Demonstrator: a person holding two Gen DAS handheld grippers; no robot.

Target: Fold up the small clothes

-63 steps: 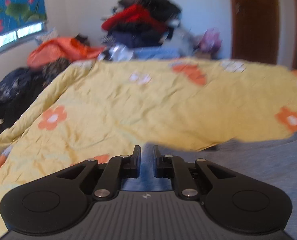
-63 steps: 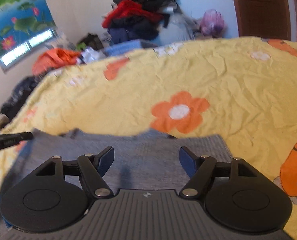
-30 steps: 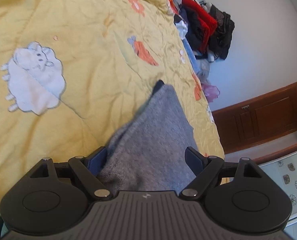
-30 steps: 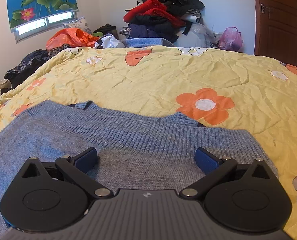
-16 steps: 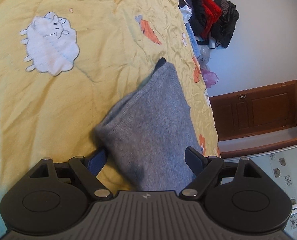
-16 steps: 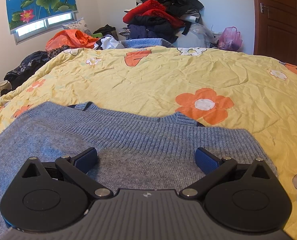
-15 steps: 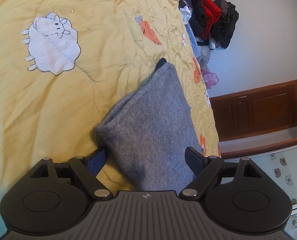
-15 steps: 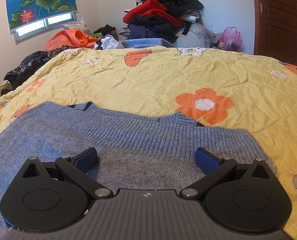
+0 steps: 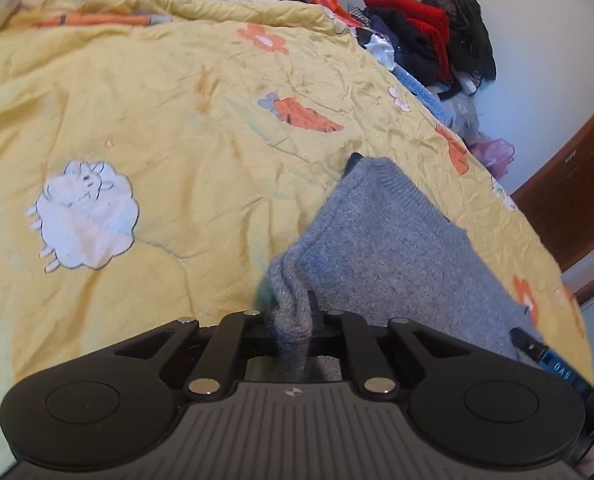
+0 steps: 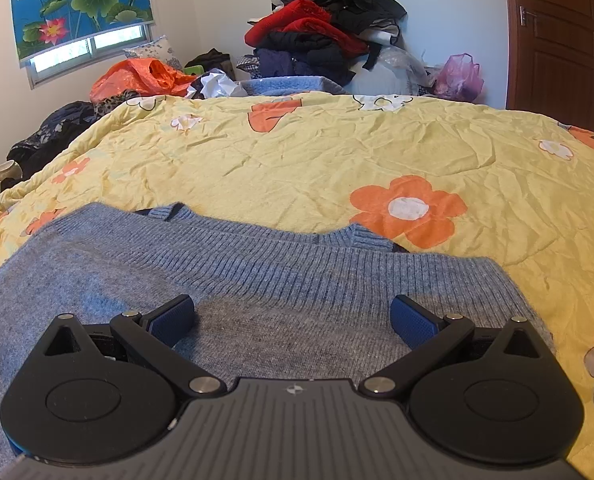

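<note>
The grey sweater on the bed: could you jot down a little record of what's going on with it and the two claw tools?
garment: grey sweater, lying on the yellow quilt
left gripper: has just been closing; now shut on a bunched edge of the sweater
right gripper: open, over the sweater
background: heap of clothes beyond the bed
door: brown, closed

2 wrist views, close over shared sweater (image 9: 377,248)
</note>
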